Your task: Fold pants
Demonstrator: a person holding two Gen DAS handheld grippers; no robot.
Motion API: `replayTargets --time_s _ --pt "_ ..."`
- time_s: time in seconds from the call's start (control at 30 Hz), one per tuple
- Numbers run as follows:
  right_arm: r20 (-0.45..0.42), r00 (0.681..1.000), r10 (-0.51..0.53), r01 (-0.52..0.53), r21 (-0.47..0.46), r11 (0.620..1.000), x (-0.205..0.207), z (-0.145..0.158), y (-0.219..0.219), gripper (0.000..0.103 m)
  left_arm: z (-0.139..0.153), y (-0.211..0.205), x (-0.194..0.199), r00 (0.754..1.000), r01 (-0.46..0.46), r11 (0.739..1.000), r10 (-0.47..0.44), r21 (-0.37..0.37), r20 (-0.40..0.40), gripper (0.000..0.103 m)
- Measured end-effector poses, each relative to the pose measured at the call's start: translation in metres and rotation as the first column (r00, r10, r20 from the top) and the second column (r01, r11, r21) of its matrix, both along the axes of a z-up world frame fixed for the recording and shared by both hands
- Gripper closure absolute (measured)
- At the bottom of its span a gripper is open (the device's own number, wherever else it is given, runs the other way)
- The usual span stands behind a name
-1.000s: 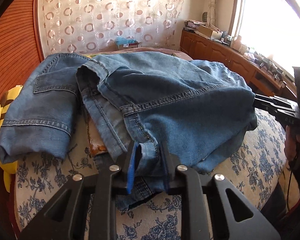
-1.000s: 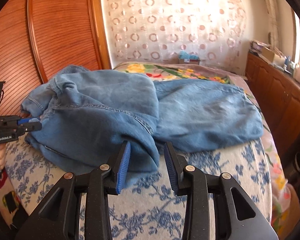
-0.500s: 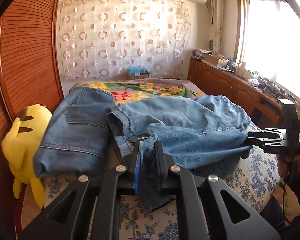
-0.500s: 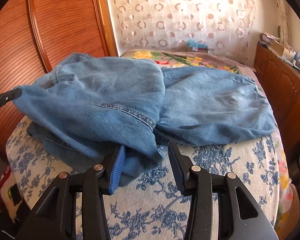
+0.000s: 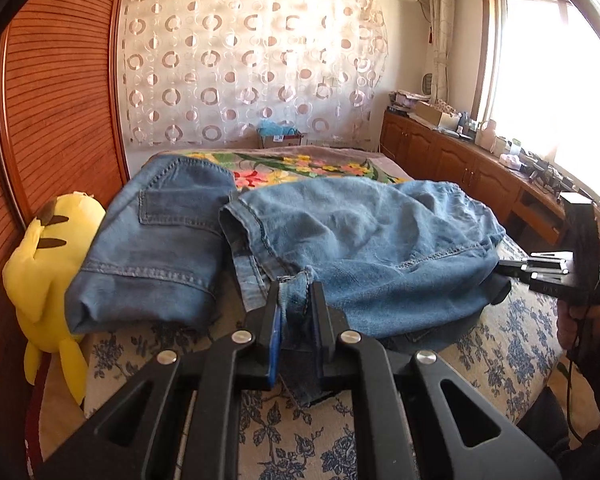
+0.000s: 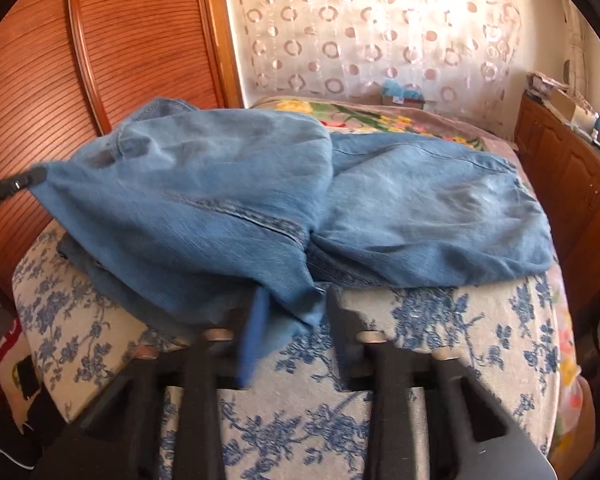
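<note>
Light blue jeans (image 5: 364, 248) lie bunched on the bed, partly raised. My left gripper (image 5: 296, 300) is shut on a hem or seam edge of the jeans. In the right wrist view the same jeans (image 6: 228, 208) stretch from the left gripper's tip (image 6: 24, 180) across the bed. My right gripper (image 6: 296, 312) has its jaws apart around a corner of the jeans; it also shows in the left wrist view (image 5: 512, 270) at the jeans' right edge.
A second, darker pair of folded jeans (image 5: 156, 248) lies at the left. A yellow plush toy (image 5: 48, 256) sits by the wooden headboard (image 5: 60, 100). The bed has a blue floral cover (image 6: 440, 340). Wooden cabinets (image 5: 460, 168) run along the right wall.
Both grippers have risen and drawn back, lifting and stretching the jeans between them. The left stays shut on the denim; the right jaws stay apart.
</note>
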State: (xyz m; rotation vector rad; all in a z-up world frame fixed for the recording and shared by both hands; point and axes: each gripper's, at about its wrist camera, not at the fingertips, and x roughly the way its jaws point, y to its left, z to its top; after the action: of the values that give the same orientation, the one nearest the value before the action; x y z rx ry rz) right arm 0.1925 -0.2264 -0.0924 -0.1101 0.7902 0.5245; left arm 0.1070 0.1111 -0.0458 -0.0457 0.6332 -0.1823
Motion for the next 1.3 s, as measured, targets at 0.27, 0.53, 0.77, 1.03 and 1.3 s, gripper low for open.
replayTargets --time_s 0.27,0.53,0.77,1.03,1.3 --pt "0.022 0.998 -0.064 0.061 0.100 0.993 -0.028 0.018 -0.028 0.103 -0.023 -0.005 -0.008 0.999 0.016 1.000 -0.017 -0.018 -0.042 0.094" --pt "-0.009 0.998 -0.061 0.061 0.063 0.996 -0.044 0.005 -0.030 0.103 -0.045 -0.002 -0.016 0.996 0.008 0.999 -0.013 -0.046 -0.093 0.093" --pt "0.044 0.997 -0.060 0.057 0.054 0.997 -0.040 0.020 -0.031 0.103 -0.040 -0.005 -0.016 0.995 0.006 0.999 -0.010 -0.040 -0.099 0.090" --pt "0.085 0.996 -0.023 0.019 0.050 0.999 -0.026 0.028 0.000 0.093 -0.028 -0.002 -0.017 0.996 -0.001 1.000 0.001 -0.008 -0.085 0.076" --pt "0.090 0.996 -0.021 0.018 0.029 0.999 -0.012 0.017 0.025 0.071 -0.022 0.009 -0.013 0.997 -0.015 1.000 0.016 0.012 -0.077 0.054"
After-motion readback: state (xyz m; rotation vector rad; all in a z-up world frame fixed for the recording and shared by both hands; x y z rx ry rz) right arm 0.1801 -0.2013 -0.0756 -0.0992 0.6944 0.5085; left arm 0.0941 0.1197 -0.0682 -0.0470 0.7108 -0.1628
